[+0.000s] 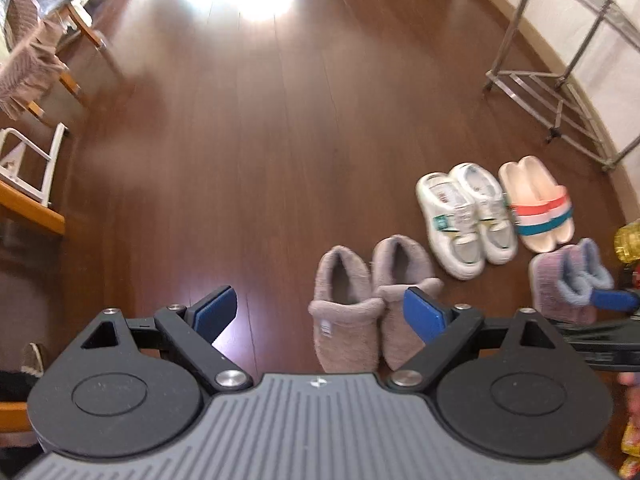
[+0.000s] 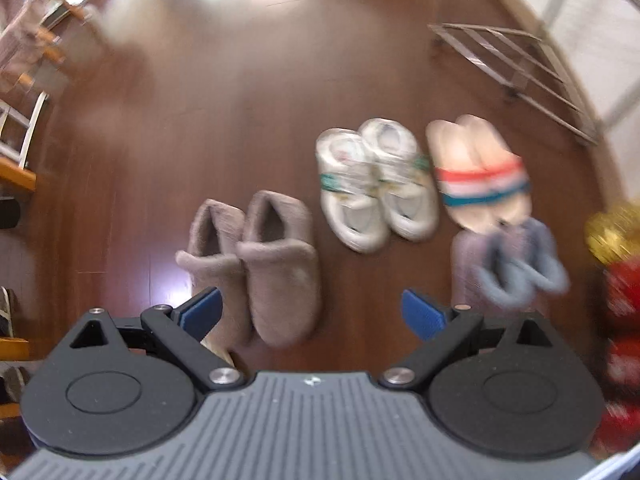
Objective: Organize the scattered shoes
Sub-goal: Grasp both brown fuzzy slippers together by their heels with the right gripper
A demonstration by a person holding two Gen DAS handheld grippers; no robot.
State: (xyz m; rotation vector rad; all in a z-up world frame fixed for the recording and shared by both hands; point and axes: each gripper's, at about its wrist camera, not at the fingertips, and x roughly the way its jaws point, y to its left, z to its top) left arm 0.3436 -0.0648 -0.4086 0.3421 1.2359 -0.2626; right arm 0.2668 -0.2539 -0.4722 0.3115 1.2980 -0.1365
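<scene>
Now: four pairs lined up on the wood floor [image 1: 260, 160], both claws empty above them.

We note the left claw [image 1: 320, 316] and right claw [image 2: 312, 314] with fingers spread apart, gripping nothing. Taupe plush slippers [image 2: 256, 264], white sneakers [image 2: 376, 184] and striped slides [image 2: 480, 172] each sit paired side by side in a rough row near the metal rack [image 1: 560, 80]; the blue-lined knit slippers [image 1: 568, 284] sit just in front of the slides. We judge the sorting nearly done, perhaps only squaring that last pair remains.
</scene>
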